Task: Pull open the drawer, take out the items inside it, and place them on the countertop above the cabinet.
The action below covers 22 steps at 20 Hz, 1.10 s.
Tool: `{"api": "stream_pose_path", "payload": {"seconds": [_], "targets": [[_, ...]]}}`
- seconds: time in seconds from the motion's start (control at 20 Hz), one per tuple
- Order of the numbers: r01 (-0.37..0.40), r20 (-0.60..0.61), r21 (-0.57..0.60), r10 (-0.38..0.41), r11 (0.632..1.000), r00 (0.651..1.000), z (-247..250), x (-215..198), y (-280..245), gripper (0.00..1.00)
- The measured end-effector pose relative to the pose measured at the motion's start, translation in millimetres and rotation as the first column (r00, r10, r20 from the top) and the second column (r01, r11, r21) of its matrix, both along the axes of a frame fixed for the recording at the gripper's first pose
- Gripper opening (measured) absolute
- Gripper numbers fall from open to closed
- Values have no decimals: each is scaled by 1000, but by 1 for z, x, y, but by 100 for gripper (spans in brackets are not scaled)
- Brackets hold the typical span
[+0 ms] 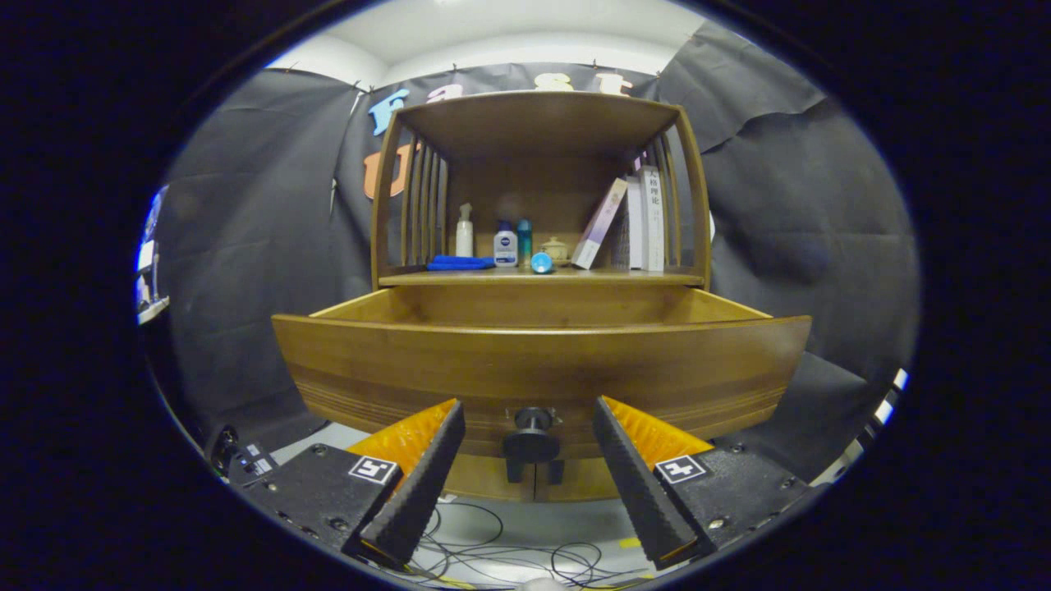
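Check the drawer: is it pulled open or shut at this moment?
Open. The drawer juts out from under the countertop, side walls showing; its knob sits between the open gripper's fingers, untouched.

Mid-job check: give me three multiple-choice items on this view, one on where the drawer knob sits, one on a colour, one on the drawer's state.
1. The drawer knob sits:
A. between the gripper fingers, untouched
B. clamped by both fingers
C. far off to one side of them

2. The folded cloth on the countertop is:
A. red
B. blue
C. white

3. The drawer is:
A. fully shut
B. removed from the cabinet
C. pulled out

Answers: 1 A, clear gaps show on both sides of the knob. 2 B, it lies blue beside the white spray bottle. 3 C, its front stands well forward of the countertop edge.
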<state>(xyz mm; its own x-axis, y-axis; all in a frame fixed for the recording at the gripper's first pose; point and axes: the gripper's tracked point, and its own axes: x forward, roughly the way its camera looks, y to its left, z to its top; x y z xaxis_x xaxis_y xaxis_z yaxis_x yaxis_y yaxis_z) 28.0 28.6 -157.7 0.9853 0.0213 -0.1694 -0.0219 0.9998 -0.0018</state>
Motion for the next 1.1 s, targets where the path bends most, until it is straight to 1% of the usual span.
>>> {"api": "stream_pose_path", "payload": {"seconds": [0.25, 0.35, 0.55, 0.7, 1.0, 1.1], "targets": [[30, -39, 21, -29, 999, 999, -13, 16, -1, 99], [40, -58, 10, -40, 999, 998, -20, 21, -4, 99], [77, -61, 31, -75, 997, 995, -24, 30, -12, 99], [76, -38, 17, -75, 997, 996, -24, 31, -13, 99], [53, -42, 56, -51, 997, 998, -22, 43, -13, 99], [57, -35, 37, -56, 998, 998, -21, 47, -13, 99]]}}
